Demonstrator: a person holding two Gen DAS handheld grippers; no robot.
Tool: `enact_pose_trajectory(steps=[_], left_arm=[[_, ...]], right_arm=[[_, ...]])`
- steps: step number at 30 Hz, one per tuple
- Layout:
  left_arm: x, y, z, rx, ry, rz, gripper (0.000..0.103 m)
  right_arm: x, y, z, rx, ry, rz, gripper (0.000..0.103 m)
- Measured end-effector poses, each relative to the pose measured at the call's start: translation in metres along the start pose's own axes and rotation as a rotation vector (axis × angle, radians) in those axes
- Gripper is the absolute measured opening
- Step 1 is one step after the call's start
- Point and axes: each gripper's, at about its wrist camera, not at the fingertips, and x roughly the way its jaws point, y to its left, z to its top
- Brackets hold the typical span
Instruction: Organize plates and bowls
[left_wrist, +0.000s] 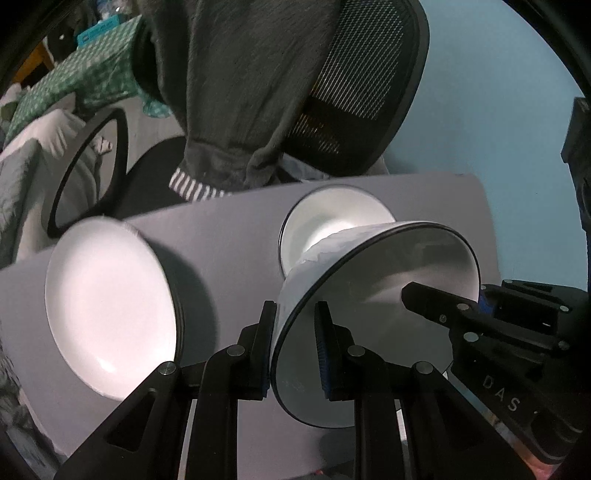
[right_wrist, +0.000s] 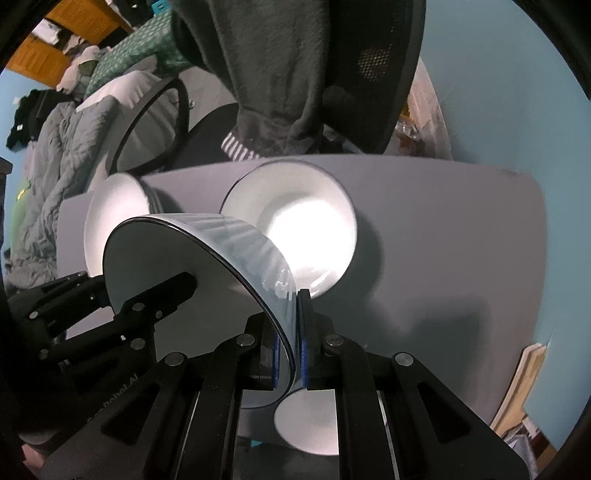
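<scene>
Both grippers' jaws, left gripper (left_wrist: 294, 347) and right gripper (right_wrist: 289, 347), clamp one bowl (left_wrist: 376, 295); two plates (left_wrist: 107, 302) (left_wrist: 332, 218) lie beyond.

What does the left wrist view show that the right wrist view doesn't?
Left wrist only: the left gripper straddling the held bowl's rim, and the plate in full.

Right wrist only: the right gripper shut on the opposite rim, and another white dish beneath it.

Both: the held bowl, a second bowl on the grey table, and the chair.

both wrist views look steeply down, sharing the table (left_wrist: 229, 236).
</scene>
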Motion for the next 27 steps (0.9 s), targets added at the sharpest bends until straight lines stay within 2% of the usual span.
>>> enact_pose_trajectory(steps=[11, 27], left_arm=[[0.03, -0.004, 0.032, 0.001, 0.036, 0.043, 0.02], [0.04, -0.009, 0.036, 0.028, 0.045, 0.11, 0.019]], right_arm=[[0.021, -0.028, 0.032, 0.046, 0.059, 0.034, 0.009], [0.032, -0.038, 0.041, 0.042, 0.095, 0.016, 0.008]])
